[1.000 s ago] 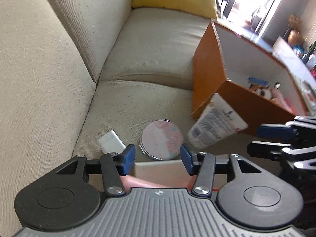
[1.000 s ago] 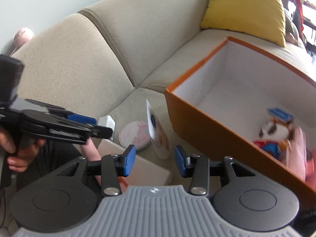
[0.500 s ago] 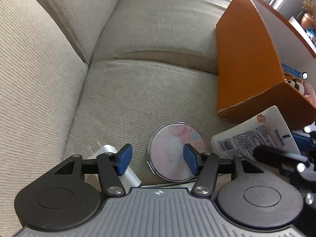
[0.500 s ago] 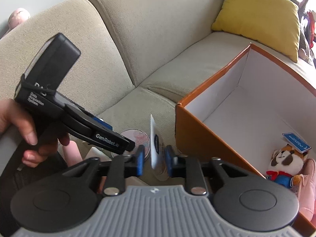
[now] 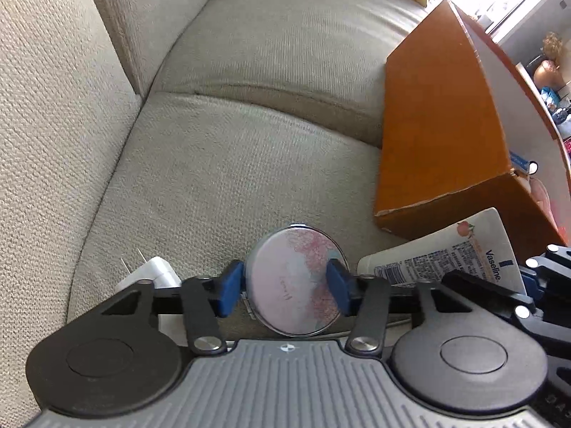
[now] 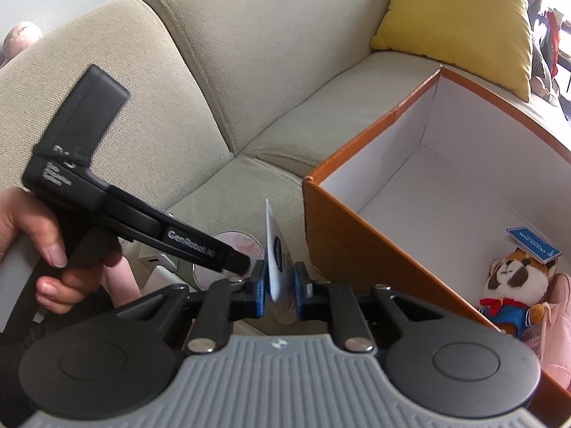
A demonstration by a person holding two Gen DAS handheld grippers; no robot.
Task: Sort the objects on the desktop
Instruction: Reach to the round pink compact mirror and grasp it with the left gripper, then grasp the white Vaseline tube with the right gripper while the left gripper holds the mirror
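Note:
A round compact mirror (image 5: 292,281) with a pink pattern lies on the beige sofa seat. My left gripper (image 5: 284,290) straddles it, jaws closing, and both blue pads touch its rim. Beside it on the right lies a white Vaseline tube (image 5: 446,256). In the right wrist view the tube (image 6: 273,249) shows edge-on between the pads of my right gripper (image 6: 280,290), whose jaws are closing and pressing on it. The left gripper (image 6: 239,264) reaches in from the left there, held by a hand (image 6: 46,242). An open orange box (image 6: 357,242) stands just right of the tube.
A white plug charger (image 5: 153,271) lies left of the mirror. The orange box (image 5: 439,125) holds a plush toy (image 6: 517,285) and a pink item (image 6: 556,321). A yellow cushion (image 6: 453,18) rests on the far seat. The sofa back rises on the left.
The left gripper came down over the mirror and its pads narrowed onto the rim. The right gripper moved in and closed on the tube, then held about still.

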